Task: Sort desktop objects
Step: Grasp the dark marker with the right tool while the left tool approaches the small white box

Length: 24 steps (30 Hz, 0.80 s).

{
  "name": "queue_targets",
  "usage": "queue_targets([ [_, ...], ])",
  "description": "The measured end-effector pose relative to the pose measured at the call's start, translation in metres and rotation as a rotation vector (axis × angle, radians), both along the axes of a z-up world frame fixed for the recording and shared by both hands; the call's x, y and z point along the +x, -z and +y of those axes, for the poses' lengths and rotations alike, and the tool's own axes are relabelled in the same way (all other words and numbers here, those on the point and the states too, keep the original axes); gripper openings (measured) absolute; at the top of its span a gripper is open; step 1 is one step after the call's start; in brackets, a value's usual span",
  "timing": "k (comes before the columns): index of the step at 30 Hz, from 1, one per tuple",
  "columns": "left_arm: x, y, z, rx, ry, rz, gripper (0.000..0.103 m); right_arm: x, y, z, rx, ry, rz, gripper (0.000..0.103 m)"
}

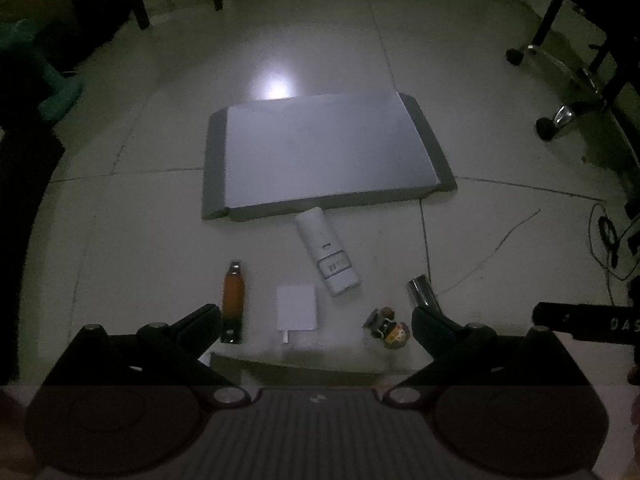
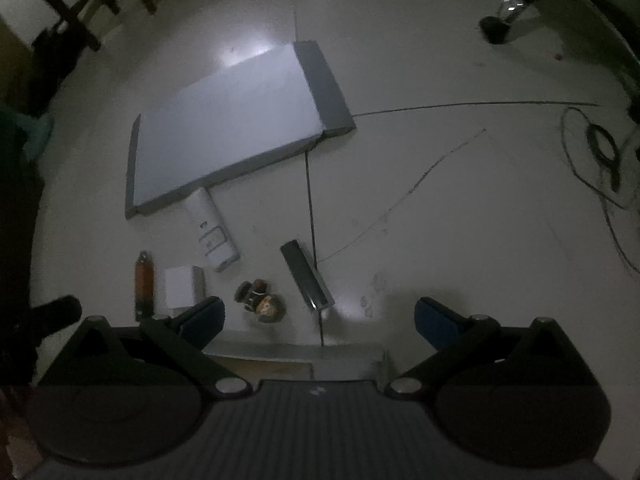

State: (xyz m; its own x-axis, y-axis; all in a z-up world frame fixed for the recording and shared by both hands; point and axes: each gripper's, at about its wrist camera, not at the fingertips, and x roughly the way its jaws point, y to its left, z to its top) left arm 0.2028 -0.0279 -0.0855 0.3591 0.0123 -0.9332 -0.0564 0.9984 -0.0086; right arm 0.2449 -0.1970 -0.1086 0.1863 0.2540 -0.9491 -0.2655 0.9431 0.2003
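Observation:
On the pale floor lie a white remote [image 1: 328, 256] [image 2: 212, 236], an orange bottle-shaped item [image 1: 233, 300] [image 2: 144, 280], a white charger block [image 1: 298, 308] [image 2: 182, 288], a small toy figure [image 1: 388, 328] [image 2: 262, 302] and a shiny metal bar [image 1: 422, 292] [image 2: 306, 276]. A flat grey-white box [image 1: 320, 156] [image 2: 228, 124] lies beyond them. My left gripper [image 1: 316, 332] is open and empty above the charger and toy. My right gripper [image 2: 318, 320] is open and empty, near the toy and the bar.
A low grey box edge [image 1: 296, 368] [image 2: 296, 350] lies just under both grippers. Cables [image 2: 600, 152] lie at the right. Chair wheels [image 1: 552, 124] and furniture legs [image 1: 136, 0] stand at the far edges.

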Motion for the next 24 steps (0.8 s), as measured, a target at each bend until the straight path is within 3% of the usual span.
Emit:
queue_targets([
  [10, 0.033, 0.053, -0.023, -0.013, 0.029, 0.048, 0.103, 0.020, 0.051, 0.013, -0.024, -0.054, 0.021, 0.103],
  [24, 0.065, 0.110, -0.010, -0.013, -0.005, 0.108, 0.103, 0.038, 0.108, 0.045, -0.090, -0.288, -0.005, 0.103],
])
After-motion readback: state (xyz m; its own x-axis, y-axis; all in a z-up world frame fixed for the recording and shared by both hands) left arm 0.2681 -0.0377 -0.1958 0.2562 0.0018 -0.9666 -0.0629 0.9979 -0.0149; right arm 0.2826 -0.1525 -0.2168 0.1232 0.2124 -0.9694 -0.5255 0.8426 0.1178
